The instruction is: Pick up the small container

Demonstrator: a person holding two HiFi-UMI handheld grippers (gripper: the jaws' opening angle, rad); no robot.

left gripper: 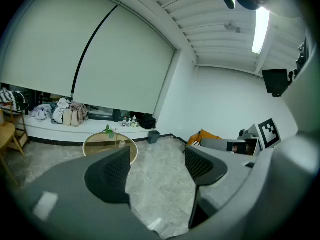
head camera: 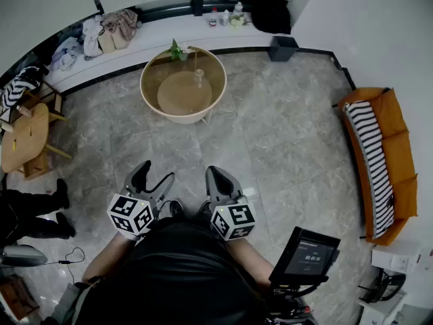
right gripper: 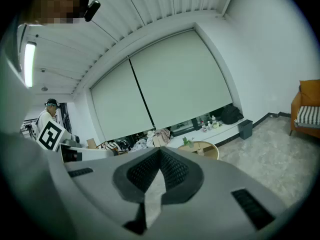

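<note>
The small container (head camera: 199, 78) is a pale little bottle standing on a round wooden table (head camera: 152, 97) across the floor, beside a small green plant (head camera: 177, 49). Both grippers are held close to the person's body, far from it. The left gripper (head camera: 152, 180) is open with nothing between its jaws. In the left gripper view the container (left gripper: 122, 144) and the table (left gripper: 93, 141) show beyond the open left gripper (left gripper: 157, 156). The right gripper (head camera: 218, 177) is shut and empty. Its view has the shut right gripper (right gripper: 160, 150) low in frame, with the container (right gripper: 200, 151) far off.
An orange sofa with a striped cushion (head camera: 379, 154) lines the right wall. A wooden chair and small table (head camera: 24, 137) stand at the left, with a person's legs (head camera: 34, 212) below them. A window ledge (head camera: 162, 29) carries clothes and bottles. A black bin (head camera: 283, 47) sits near the far corner.
</note>
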